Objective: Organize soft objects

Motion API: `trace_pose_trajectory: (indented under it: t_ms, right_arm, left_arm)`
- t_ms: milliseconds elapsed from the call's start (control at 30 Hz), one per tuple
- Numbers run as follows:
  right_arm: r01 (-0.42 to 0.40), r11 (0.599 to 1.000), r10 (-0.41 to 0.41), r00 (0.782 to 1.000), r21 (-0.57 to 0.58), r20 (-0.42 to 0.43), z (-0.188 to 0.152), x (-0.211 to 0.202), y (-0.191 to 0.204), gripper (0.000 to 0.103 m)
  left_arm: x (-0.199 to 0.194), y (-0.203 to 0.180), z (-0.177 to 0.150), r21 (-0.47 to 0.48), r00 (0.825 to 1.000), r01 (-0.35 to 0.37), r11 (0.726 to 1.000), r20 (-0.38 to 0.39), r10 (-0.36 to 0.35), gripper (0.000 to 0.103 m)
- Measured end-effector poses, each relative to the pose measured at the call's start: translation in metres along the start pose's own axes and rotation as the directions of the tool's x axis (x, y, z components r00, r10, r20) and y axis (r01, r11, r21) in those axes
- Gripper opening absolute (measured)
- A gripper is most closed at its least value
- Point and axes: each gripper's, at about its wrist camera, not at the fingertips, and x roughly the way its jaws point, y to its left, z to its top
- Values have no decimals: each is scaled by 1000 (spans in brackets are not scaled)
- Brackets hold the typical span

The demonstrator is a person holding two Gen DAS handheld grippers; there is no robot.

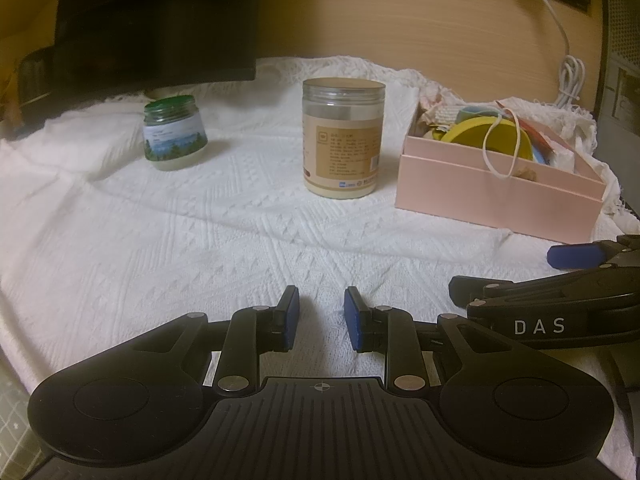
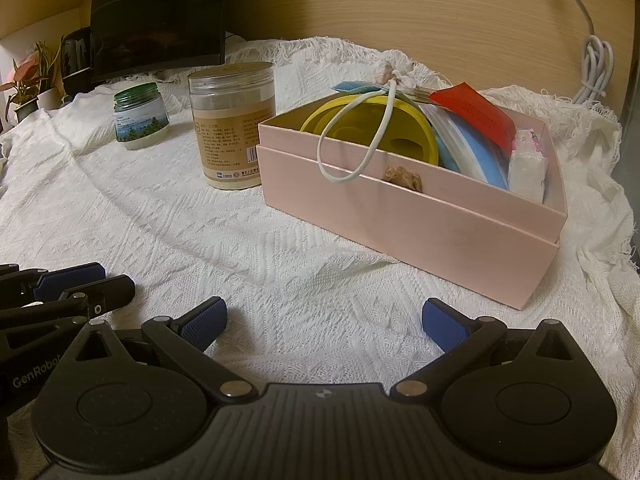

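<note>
A pink box stands on the white knitted cloth, at the right. It holds a yellow round lid, a face mask with a white ear loop hanging over the front wall, a blue disc, a red card and a white packet. My left gripper is partly open and empty, low over the cloth. My right gripper is wide open and empty, in front of the box. Its fingers show at the right of the left wrist view.
A tall clear jar with a tan label stands left of the box. A small green-lidded jar is further left. A dark monitor and a white cable are at the back.
</note>
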Motion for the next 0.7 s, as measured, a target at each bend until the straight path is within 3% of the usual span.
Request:
trace_pose_trajectory:
  t_ms: [700]
  right_arm:
    - [1,1000,-1,1000,0,0,0,0,0,103]
  left_arm:
    - [-1,4,-2,3,1000,23,1000,8,-23,28]
